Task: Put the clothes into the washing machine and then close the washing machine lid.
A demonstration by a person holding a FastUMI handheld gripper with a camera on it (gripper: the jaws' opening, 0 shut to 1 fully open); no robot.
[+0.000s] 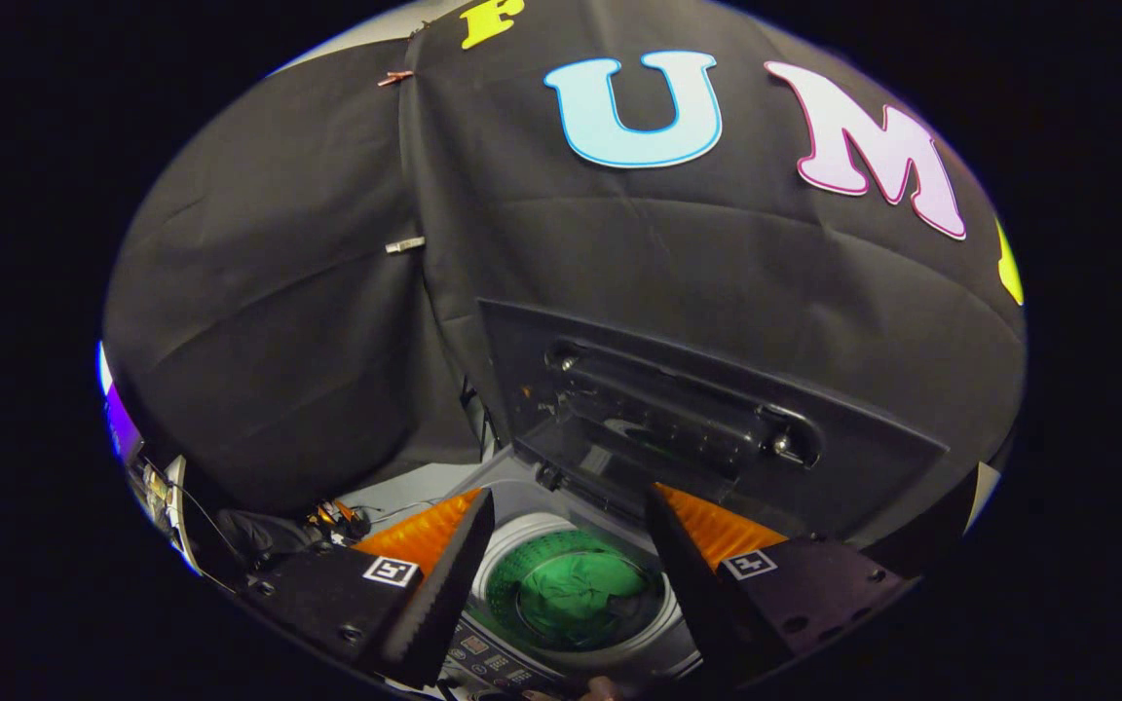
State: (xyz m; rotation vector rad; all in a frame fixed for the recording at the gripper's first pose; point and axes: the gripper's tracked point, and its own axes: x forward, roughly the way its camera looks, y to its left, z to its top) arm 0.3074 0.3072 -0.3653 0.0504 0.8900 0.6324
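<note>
The biggest thing in front of me is the washing machine (619,662), seen from above with its top open. Its lid (717,409) stands raised behind the opening, tilted back against the booth's dark cloth wall, with a long handle recess across its inner face. Below the lid, the round drum (512,560) opens straight under my gripper, ringed by a pale rim.

Down inside the drum lie the clothes (571,594), a bundle of green fabric resting near the bottom. I see no garment hanging over the rim or lying outside the machine, so I judge the first half of the task done: the laundry is in.

My gripper (571,574) hovers above the drum mouth with its two fingers spread wide apart and nothing between them but the view down to the clothes. It has hold of nothing.

A strip of the control panel (488,662) shows at the near edge of the machine, between the finger bases; its markings are too small for me to make out. Off to the left, some cables and small hardware (332,516) sit at the foot of the wall.

What is left, as I read it, is the lid: it is still up, and needs bringing forward and down over the drum.
</note>
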